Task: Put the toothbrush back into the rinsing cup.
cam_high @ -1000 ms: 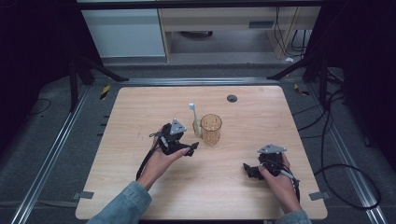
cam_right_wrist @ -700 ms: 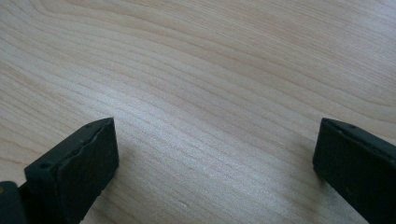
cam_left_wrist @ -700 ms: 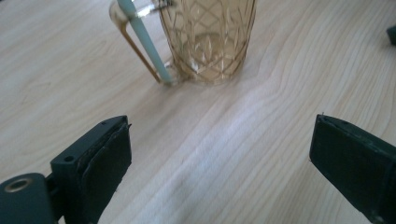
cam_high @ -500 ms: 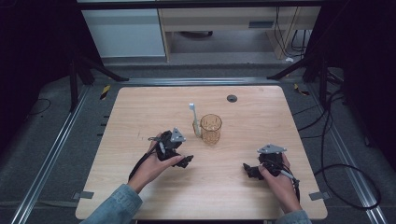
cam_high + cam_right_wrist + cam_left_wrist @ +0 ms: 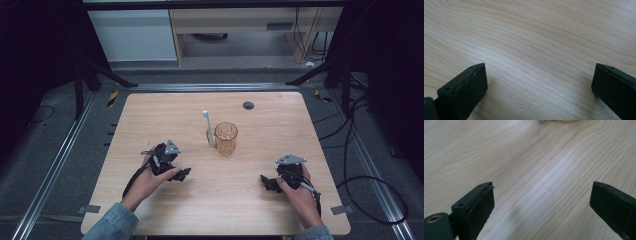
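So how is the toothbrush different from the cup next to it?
The toothbrush is thin and white, while the cup is wide, round and see-through amber. The toothbrush rises higher than the cup, its head above the rim. The cup stands flat on its base; the toothbrush stands on end close beside the cup's left side. Both sit mid-table, apart from both grippers.

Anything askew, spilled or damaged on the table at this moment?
Nothing stands out. The amber cup stands upright mid-table with the white toothbrush upright against its left side. No spill shows on the table. The left gripper and right gripper sit low near the front edge, jaws open and empty.
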A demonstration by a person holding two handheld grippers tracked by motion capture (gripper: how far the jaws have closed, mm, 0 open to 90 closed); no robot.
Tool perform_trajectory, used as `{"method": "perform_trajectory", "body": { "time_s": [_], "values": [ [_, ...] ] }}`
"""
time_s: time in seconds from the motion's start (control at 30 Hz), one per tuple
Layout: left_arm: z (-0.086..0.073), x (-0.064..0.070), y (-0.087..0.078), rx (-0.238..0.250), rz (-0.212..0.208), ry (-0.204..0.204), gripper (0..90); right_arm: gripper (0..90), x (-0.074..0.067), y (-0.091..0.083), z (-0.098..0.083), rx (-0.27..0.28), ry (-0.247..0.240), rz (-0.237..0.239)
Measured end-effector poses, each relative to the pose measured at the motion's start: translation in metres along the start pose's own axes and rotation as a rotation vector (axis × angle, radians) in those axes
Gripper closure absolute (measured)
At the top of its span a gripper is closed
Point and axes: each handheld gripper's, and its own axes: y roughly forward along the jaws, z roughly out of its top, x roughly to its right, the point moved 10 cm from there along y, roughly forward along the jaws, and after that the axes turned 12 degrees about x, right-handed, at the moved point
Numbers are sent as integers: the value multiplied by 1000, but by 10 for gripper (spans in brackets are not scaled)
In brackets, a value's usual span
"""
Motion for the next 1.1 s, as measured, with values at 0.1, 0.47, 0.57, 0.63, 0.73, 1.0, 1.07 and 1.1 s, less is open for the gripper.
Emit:
{"method": "perform_trajectory", "body": {
  "time_s": [0.1,0.47,0.57,0.63,0.73,1.0,1.07,1.1],
  "values": [
    [-7,-6,-4,-4,14,-11,52,6,0,0,0,0,0,0],
    [-29,-32,-16,-19,63,-55,54,6,0,0,0,0,0,0],
    [-33,-38,-18,-19,71,-66,55,6,0,0,0,0,-1,-1],
    [-36,-41,-19,-19,79,-74,56,6,0,0,0,0,0,0],
    [-40,-47,-21,-25,89,-84,55,6,0,0,0,0,0,0],
    [-50,-67,-21,-30,127,-115,56,6,0,0,0,0,0,0],
    [-52,-72,-20,-29,134,-125,59,6,0,0,0,0,0,0],
    [-52,-75,-20,-23,141,-129,59,6,0,0,0,0,0,0]
  ]
}}
